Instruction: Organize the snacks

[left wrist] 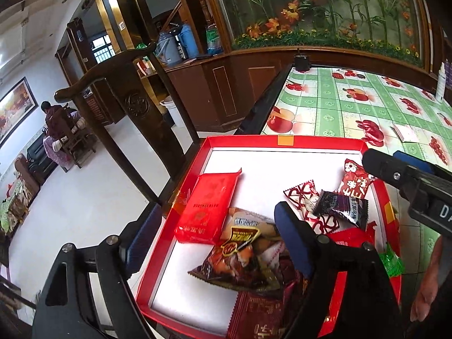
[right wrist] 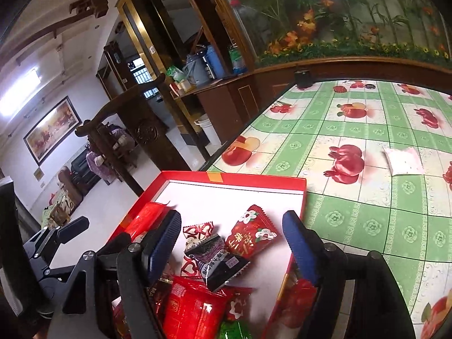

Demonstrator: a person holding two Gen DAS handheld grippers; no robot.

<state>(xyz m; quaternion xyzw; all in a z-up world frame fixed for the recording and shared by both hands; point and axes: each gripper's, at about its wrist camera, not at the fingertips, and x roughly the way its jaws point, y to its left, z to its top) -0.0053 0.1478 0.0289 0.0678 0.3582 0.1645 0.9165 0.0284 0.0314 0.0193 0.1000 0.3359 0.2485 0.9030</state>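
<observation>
A red box (left wrist: 209, 142) with a white floor is sitting at the corner of the worktop (left wrist: 353, 107), and the snacks are lying inside it. A flat red packet (left wrist: 207, 206) is resting toward its left wall, a brown pouch (left wrist: 240, 262) beside it, and a black sachet (right wrist: 219, 264) and a red flowered sachet (right wrist: 252, 234) are lying toward the right. The left tongs (left wrist: 217, 240) and right tongs (right wrist: 231, 247) are both hanging released above the box, grasping nothing. A white packet (right wrist: 404, 161) is lying apart on the cloth.
</observation>
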